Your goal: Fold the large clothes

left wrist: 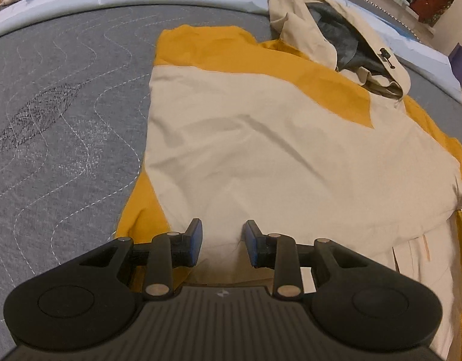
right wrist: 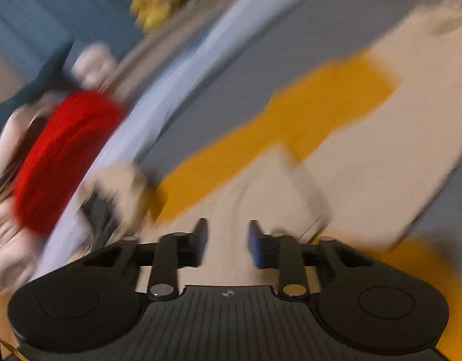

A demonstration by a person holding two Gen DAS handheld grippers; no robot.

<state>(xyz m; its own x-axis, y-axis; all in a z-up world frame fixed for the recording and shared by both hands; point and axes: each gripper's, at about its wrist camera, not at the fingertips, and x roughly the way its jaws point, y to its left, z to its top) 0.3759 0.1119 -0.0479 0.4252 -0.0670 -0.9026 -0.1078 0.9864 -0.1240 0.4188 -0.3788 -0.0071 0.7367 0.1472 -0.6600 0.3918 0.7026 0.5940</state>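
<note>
Your left gripper point(left wrist: 221, 242) hovers with jaws parted over the hem of a smooth cream-and-mustard hooded jacket point(left wrist: 261, 138), which lies flat on a quilted grey mattress point(left wrist: 65, 114), its long axis running away toward the dark-lined hood point(left wrist: 342, 30). Your right gripper point(right wrist: 227, 243), jaws likewise released, hangs above the same jacket in a blurred view; a red cushion point(right wrist: 62, 156) sits beyond the bed's pale edge.

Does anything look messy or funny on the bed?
A bit. The jacket lies mostly flat on the grey mattress, but its hood is crumpled and twisted sideways, showing the dark lining. Nothing looks torn or spilled.
</note>
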